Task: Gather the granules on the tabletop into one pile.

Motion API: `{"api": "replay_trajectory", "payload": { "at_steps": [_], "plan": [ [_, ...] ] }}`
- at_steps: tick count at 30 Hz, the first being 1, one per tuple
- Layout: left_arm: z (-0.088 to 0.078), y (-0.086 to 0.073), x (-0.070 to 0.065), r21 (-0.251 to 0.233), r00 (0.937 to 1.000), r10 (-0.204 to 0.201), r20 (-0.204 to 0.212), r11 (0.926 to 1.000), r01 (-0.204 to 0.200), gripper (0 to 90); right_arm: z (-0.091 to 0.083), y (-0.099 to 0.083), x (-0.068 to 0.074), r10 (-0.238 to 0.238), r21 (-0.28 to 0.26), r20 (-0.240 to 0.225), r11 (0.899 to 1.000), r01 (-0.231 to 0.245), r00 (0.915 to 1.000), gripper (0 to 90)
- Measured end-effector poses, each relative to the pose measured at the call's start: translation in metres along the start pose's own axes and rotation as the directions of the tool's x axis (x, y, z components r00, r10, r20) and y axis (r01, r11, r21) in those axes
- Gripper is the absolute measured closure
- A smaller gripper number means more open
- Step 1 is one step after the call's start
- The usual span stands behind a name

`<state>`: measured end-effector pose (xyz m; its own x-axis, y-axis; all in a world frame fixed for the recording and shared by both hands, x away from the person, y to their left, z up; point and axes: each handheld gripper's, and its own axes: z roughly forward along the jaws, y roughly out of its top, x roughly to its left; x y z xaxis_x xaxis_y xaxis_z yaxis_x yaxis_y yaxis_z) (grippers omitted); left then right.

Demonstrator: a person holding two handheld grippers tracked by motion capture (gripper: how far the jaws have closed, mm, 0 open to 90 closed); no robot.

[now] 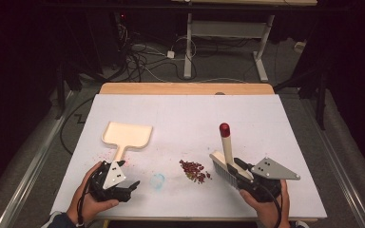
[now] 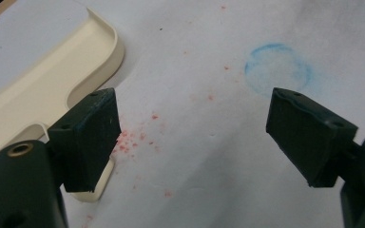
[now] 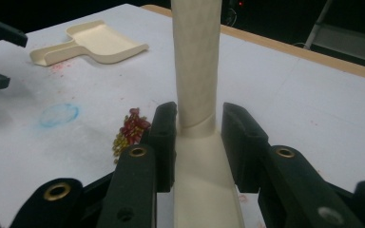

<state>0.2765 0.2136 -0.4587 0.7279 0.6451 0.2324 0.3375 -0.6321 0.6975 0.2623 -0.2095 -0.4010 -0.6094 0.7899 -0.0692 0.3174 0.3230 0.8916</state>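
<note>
Gripping hand brush (image 1: 225, 159) in my right gripper (image 3: 195, 142), pinched at the handle base | light, stiff, smooth plastic, may twist | left gripper (image 2: 195, 137) spread beside dustpan (image 2: 38, 90).

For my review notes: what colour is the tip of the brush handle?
Red, on a cream handle; the brush tip shows best in the high view.

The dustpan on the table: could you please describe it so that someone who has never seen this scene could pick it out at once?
Start from the white table and look to its left half, beyond the left tool. There lies the dustpan, flat, with its short handle pointing toward the person. It is the only cream scoop-shaped tray; the brush, also cream, has a red-tipped handle and bristles and is in the right tool.
</note>
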Motion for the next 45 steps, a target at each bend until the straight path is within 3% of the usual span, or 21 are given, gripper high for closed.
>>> {"api": "replay_trajectory", "payload": {
  "at_steps": [6, 10, 12, 21, 27, 37, 39, 41, 43, 44, 45],
  "plan": [
    [0.000, 0.001, -0.001, -0.001, 1.0000, 0.001, -0.001, 1.0000, -0.001, 17.9, 0.006, 0.003, 0.025, -0.040, 0.015, -0.070, 0.999, 0.041, 0.9967, 67.8],
    [0.000, 0.001, 0.000, -0.002, 1.0000, 0.000, -0.001, 1.0000, 0.000, 17.9, 0.015, 0.008, 0.035, -0.077, 0.012, -0.067, 0.997, 0.078, 0.9948, 67.9],
    [0.000, 0.000, 0.000, -0.003, 1.0000, -0.004, -0.002, 1.0000, 0.004, 17.9, 0.016, 0.009, 0.035, -0.081, 0.004, -0.053, 0.997, 0.081, 0.9953, 67.9],
    [0.000, 0.001, 0.000, 0.001, 1.0000, -0.001, -0.001, 1.0000, 0.001, 17.9, 0.008, 0.015, 0.021, -0.014, -0.065, -0.050, 0.998, 0.011, 0.9987, 68.1],
    [0.000, 0.000, 0.001, 0.000, 1.0000, -0.002, 0.001, 1.0000, 0.002, 17.9, 0.001, 0.014, 0.014, -0.021, -0.061, -0.036, 0.998, 0.018, 0.9992, 68.5],
    [-0.002, 0.000, 0.003, -0.007, 0.9999, -0.009, -0.005, 0.9999, 0.009, 17.9, -0.013, 0.011, -0.021, 0.079, -0.038, -0.057, 0.996, -0.081, 0.9952, 68.9],
    [-0.001, 0.000, 0.002, -0.007, 0.9999, -0.010, -0.002, 0.9999, 0.010, 17.9, -0.012, 0.012, -0.031, 0.134, -0.032, -0.060, 0.990, -0.136, 0.9892, 68.9],
    [-0.001, 0.001, 0.002, -0.006, 1.0000, -0.007, -0.002, 1.0000, 0.007, 17.9, -0.007, 0.012, -0.042, 0.148, -0.012, -0.062, 0.989, -0.149, 0.9871, 68.9],
    [0.000, 0.001, 0.002, -0.003, 1.0000, -0.005, -0.002, 1.0000, 0.005, 17.9, -0.001, 0.010, -0.056, 0.180, -0.007, -0.030, 0.984, -0.180, 0.9832, 68.9],
    [0.000, 0.002, 0.002, -0.003, 1.0000, -0.005, -0.002, 1.0000, 0.005, 17.9, 0.005, 0.008, -0.074, 0.244, -0.010, -0.024, 0.970, -0.244, 0.9695, 68.9],
    [0.000, 0.002, 0.002, -0.005, 1.0000, -0.007, 0.000, 1.0000, 0.007, 17.9, 0.005, 0.008, -0.074, 0.244, -0.010, -0.024, 0.970, -0.244, 0.9695, 68.9]
  ]
}}
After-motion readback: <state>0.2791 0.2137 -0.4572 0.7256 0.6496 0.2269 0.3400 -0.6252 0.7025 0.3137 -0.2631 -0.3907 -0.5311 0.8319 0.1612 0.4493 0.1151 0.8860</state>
